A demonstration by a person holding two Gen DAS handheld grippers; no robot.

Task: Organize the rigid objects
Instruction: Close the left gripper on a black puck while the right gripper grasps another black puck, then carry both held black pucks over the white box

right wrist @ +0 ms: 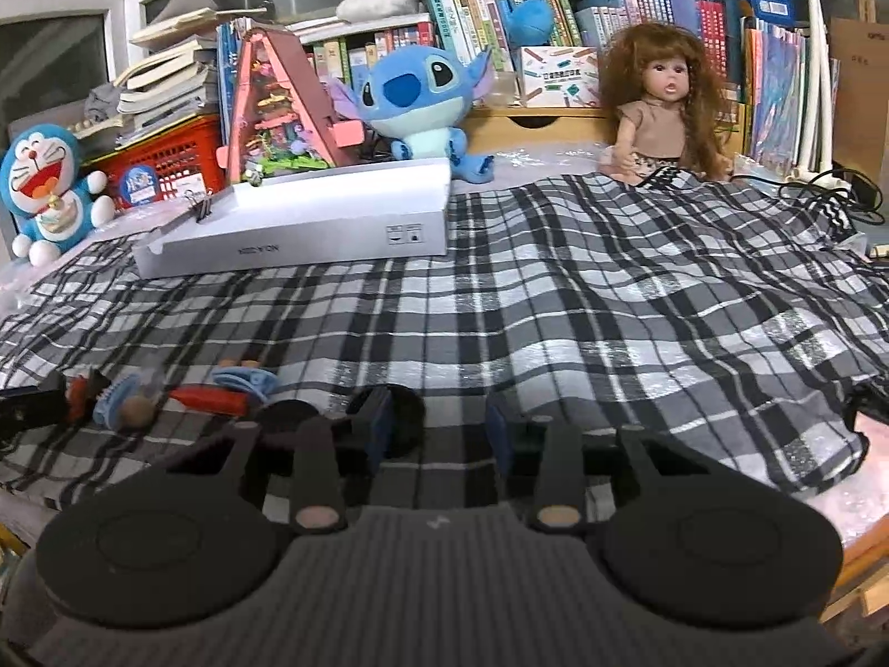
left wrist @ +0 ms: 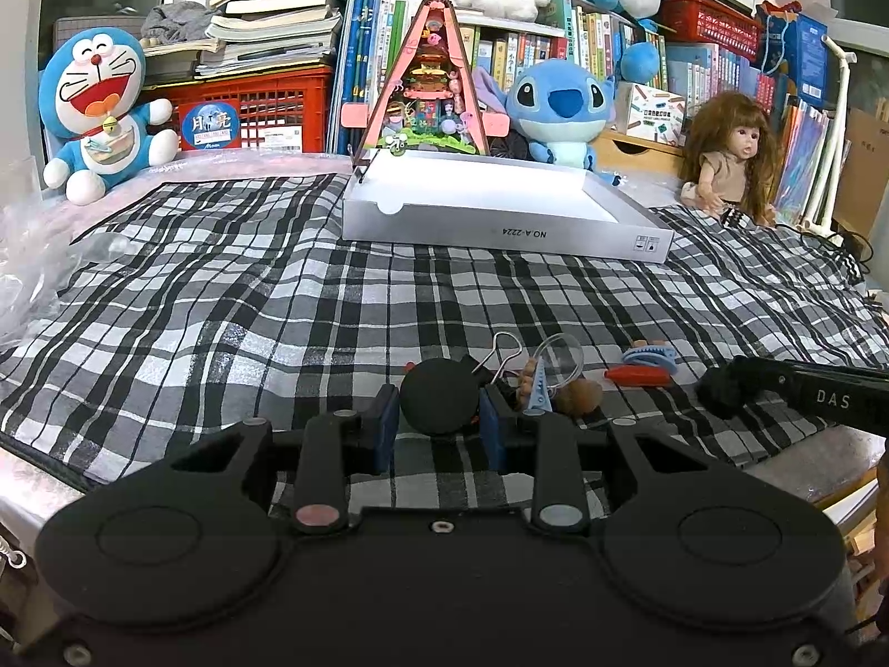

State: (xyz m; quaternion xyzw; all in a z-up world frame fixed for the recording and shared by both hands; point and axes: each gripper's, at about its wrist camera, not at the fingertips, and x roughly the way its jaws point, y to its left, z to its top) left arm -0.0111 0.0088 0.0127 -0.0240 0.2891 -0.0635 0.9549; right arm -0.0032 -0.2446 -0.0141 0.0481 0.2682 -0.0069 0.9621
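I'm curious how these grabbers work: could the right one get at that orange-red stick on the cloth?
Probably yes. The right gripper has its jaws open and empty, and the orange-red stick lies close to its left on the checked cloth, nothing covering it.

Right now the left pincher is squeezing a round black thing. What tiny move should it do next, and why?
Probably lift it a little. The left gripper looks shut on the round black disc, which sits tight against the binder clip and blue clip. Rising first should avoid dragging them, before heading to the white box.
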